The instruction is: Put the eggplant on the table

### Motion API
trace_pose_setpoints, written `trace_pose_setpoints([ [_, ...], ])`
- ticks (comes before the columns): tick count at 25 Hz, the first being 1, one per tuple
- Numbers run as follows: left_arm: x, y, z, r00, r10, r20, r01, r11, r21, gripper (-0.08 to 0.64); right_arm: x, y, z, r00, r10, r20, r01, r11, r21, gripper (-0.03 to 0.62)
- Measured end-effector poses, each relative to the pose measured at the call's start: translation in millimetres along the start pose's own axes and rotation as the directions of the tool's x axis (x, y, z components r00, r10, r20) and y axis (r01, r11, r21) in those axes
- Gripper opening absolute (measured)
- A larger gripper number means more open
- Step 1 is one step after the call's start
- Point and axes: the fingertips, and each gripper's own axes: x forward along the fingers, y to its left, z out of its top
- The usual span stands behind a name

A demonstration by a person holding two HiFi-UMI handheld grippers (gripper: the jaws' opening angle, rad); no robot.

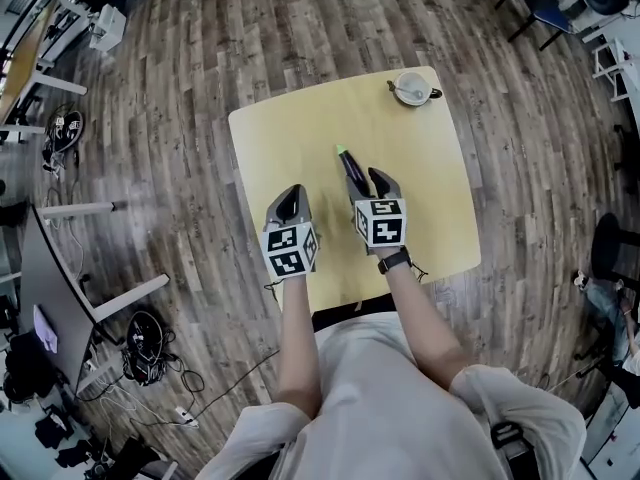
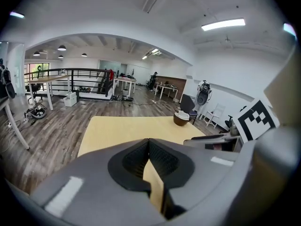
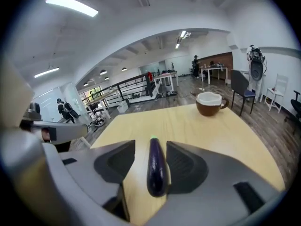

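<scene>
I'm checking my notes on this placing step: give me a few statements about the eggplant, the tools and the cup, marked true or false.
1. The eggplant is between the right tool's jaws. True.
2. The right tool's jaws are clamped tight on it. False: they stand apart, with a gap showing beside the eggplant.
3. The left tool holds something. False: its jaws are shut on nothing.
4. A cup stands near the far corner of the table. True.
</scene>
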Motion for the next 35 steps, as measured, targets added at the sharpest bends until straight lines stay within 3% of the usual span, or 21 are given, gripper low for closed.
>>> trace_pose_setpoints([
  [4,-18.8,-12.2,25.3,0.998,-0.025,0.058,0.024,0.999,0.025,0.009,-34.2,6.9,29.9,0.995,-0.016,0.095,0.018,1.000,-0.019,0.191],
  [8,-44.1,-24.1,62.6,0.988,-0.051,0.148,0.042,0.997,0.065,0.009,-69.2,19.2,67.2,0.976,-0.027,0.218,0.043,0.997,-0.068,0.123],
  [15,-93.4,-40.6,124.4,0.959,-0.088,0.271,0.052,0.989,0.137,0.009,-136.9,47.3,128.7,0.916,-0.010,0.401,0.067,0.989,-0.129,0.064],
  [20,-125.5,-61.6,167.0,0.920,-0.123,0.373,0.052,0.979,0.196,0.009,-185.8,58.5,164.9,0.861,0.000,0.509,0.102,0.980,-0.172,0.038],
  [28,-186.4,-78.4,211.1,0.849,-0.166,0.501,0.028,0.962,0.271,0.009,-236.9,74.3,190.6,0.814,-0.043,0.579,0.180,0.967,-0.181,0.011],
  [35,-191.3,-91.3,221.1,0.827,-0.191,0.529,0.033,0.955,0.294,0.009,-259.0,83.0,197.9,0.793,-0.025,0.608,0.195,0.957,-0.215,0.011],
])
